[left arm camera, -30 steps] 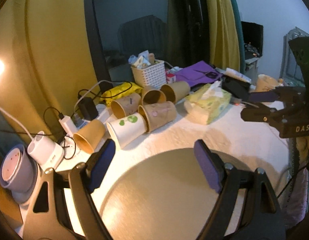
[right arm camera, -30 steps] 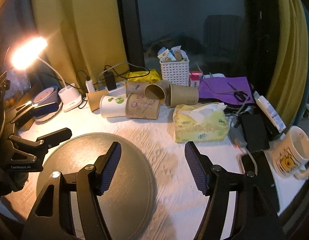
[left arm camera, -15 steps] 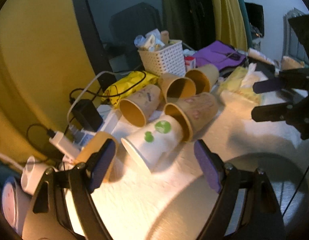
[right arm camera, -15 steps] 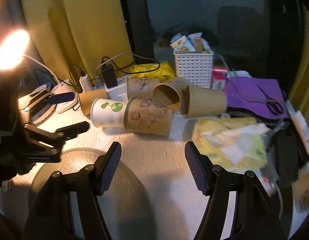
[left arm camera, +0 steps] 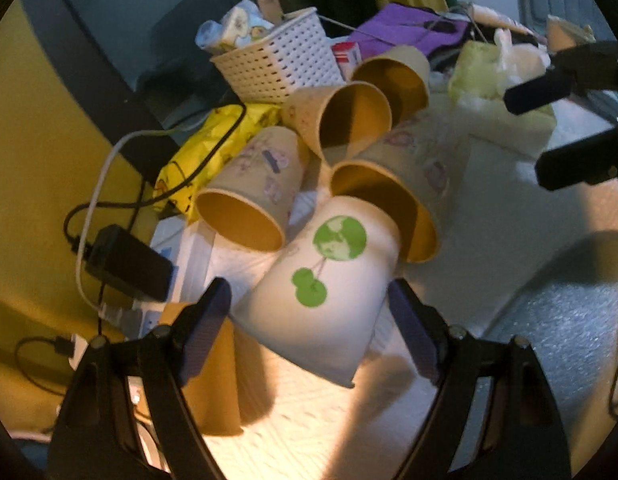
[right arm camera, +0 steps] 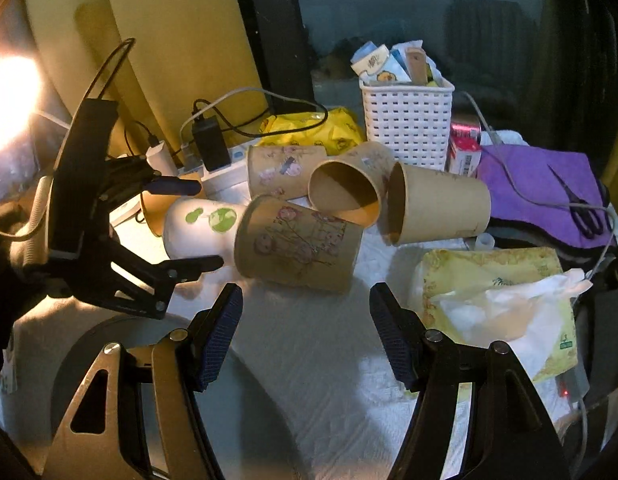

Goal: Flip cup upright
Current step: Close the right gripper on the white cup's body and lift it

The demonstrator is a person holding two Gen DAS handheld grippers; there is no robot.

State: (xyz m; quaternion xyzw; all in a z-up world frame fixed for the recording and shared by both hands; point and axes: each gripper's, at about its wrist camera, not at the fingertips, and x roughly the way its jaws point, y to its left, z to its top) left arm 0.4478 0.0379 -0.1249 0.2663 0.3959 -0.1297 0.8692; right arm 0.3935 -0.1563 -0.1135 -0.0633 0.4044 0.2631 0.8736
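Several paper cups lie on their sides in a heap. A white cup with green print [left arm camera: 321, 300] [right arm camera: 201, 232] lies nearest my left gripper [left arm camera: 309, 312], which is open with its jaws on either side of the cup, apart from it. A brown drawn-on cup [left arm camera: 393, 196] [right arm camera: 297, 256] touches the white one. My right gripper [right arm camera: 305, 328] is open and empty just in front of that brown cup. The left gripper also shows in the right wrist view [right arm camera: 197, 224], around the white cup.
A white basket [right arm camera: 407, 120] stands behind the cups. A tissue pack [right arm camera: 497, 300] lies at the right, purple cloth with scissors [right arm camera: 585, 216] behind it. Chargers and cables [left arm camera: 125, 264] sit at the left. A grey round mat [right arm camera: 121, 360] lies in front.
Both grippers have moved forward toward the heap of cups. The left gripper now straddles the white cup, and the right one is closer to the brown drawn-on cup.
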